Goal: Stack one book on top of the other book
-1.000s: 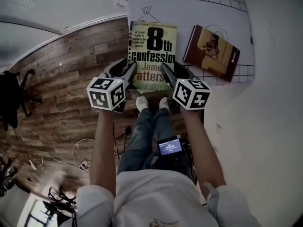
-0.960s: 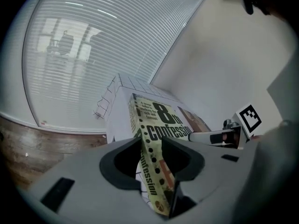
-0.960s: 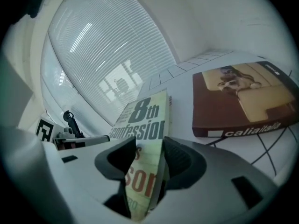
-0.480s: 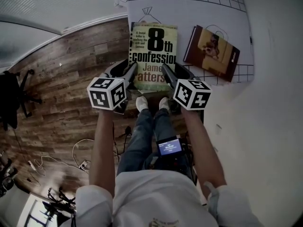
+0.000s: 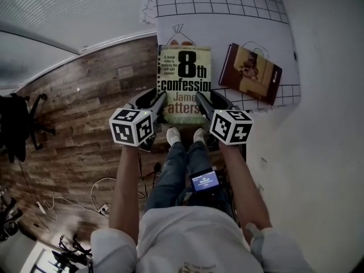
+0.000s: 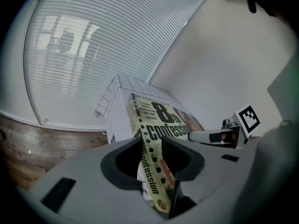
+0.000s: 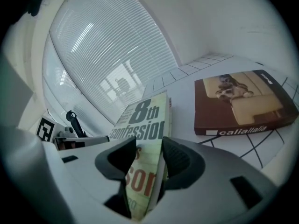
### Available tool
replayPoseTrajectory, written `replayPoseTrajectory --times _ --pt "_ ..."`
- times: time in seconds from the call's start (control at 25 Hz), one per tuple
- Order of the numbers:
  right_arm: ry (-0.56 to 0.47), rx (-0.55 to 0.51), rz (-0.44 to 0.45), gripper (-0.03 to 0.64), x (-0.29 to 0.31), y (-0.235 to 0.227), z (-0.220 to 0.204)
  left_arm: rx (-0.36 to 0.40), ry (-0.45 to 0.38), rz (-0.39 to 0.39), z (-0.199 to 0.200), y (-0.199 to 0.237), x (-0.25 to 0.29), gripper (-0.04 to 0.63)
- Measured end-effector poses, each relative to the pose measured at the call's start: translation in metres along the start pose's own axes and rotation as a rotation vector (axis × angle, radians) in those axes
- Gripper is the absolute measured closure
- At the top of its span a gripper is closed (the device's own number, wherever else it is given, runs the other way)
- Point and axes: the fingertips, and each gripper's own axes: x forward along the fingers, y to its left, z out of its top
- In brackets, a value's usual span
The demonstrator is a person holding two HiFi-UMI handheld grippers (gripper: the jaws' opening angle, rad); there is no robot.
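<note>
A green paperback, "8th confession" [image 5: 185, 78], lies at the white table's near edge, its near end sticking out past it. My left gripper [image 5: 158, 98] is shut on the book's near left corner, at the spine [image 6: 150, 171]. On the near right corner, my right gripper [image 5: 201, 99] is shut with the cover [image 7: 142, 171] between its jaws. The brown hardcover book [image 5: 250, 73] with a dog on a sofa lies flat to the right, apart from the green one. It also shows in the right gripper view [image 7: 243, 104]. I cannot tell if the green book is lifted.
The white table [image 5: 227, 16] has a grid drawn on it and runs back to a wall. Left of it is wood floor [image 5: 85, 95] with a dark chair [image 5: 17, 124] and cables [image 5: 96, 192]. The person's legs and shoes [image 5: 183, 135] are under the grippers.
The whole head view has shifted a little downward. Both grippers stay at the green book's near corners, and neither book has visibly moved on the table.
</note>
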Motion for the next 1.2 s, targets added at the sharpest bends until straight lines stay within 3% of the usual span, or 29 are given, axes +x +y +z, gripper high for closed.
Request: replayPoseTrajectory --times 0.32,0.8,1.2 --pt "-0.009 0.036 0.007 0.433 -0.028 0.015 0.010 0.038 0.009 -0.010 0.016 -0.022 -0.023 0.459" --pt "-0.089 0.059 0.032 0.433 -0.081 0.032 0.030 0.115 -0.043 -0.007 0.045 -0.069 -0.060 0.460" --pt "-0.096 0.071 0.060 0.433 -0.104 0.039 0.021 0.155 -0.050 -0.014 0.041 -0.090 -0.080 0.465"
